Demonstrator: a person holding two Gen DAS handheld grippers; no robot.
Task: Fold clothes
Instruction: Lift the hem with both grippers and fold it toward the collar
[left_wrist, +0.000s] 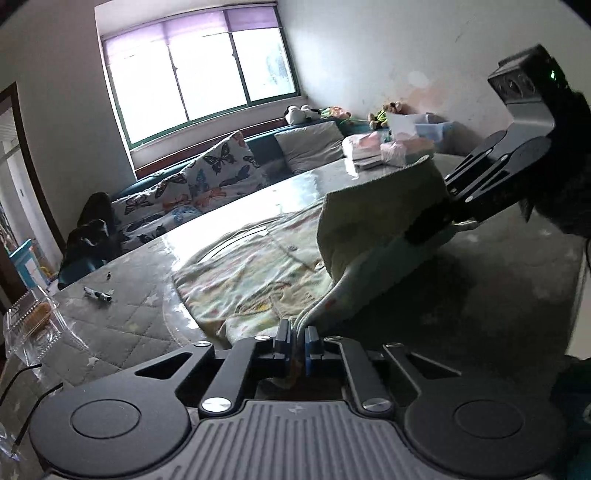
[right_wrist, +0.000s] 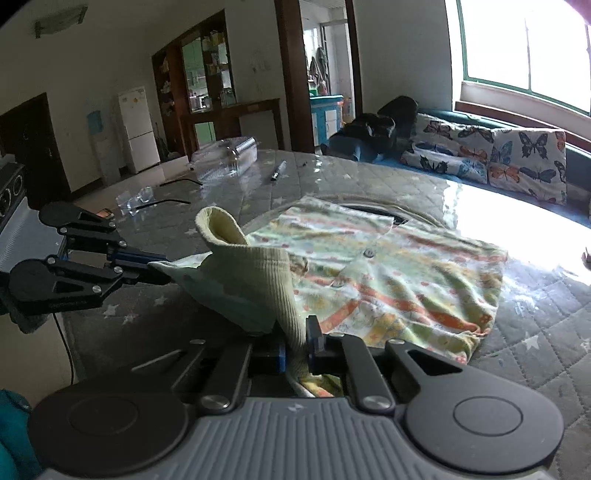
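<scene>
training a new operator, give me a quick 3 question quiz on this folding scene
1. True or false: both grippers are shut on the printed garment.
2. Which part is lifted off the table? A) the ribbed cuff end B) the far edge by the window C) nothing
3. Fill in: the cushions on the bench carry a ______ print.

Key: 1 true: left gripper and right gripper each pinch fabric. 2 A. 3 butterfly.

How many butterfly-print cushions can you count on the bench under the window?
2: one cushion nearer the doorway, the other cushion beside it, toward the window side. More may be hidden beyond the picture's edge.
</scene>
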